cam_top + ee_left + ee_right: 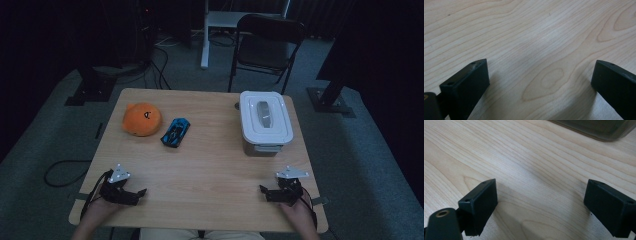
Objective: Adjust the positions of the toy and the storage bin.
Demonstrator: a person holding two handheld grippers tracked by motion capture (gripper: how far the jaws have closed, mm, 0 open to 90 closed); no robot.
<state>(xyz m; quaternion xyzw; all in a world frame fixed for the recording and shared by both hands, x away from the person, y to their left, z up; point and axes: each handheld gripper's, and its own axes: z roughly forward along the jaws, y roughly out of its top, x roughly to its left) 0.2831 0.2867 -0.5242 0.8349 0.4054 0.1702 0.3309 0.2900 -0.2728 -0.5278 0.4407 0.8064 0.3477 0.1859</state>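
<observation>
Both tools are being held wide open and empty over the bench (210, 165): left tool (131, 194) well short of the blue toy car (175, 132), right tool (274, 192) near the lidded box (265, 122)

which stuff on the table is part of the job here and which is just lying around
Likely part of the job (a guess, nothing is touched yet):
- left tongs, open
- right tongs, open
- lidded container, nearest the right tongs
- blue toy car
- orange plush

Just lying about:
- folding chair behind the table
- floor cables
</observation>
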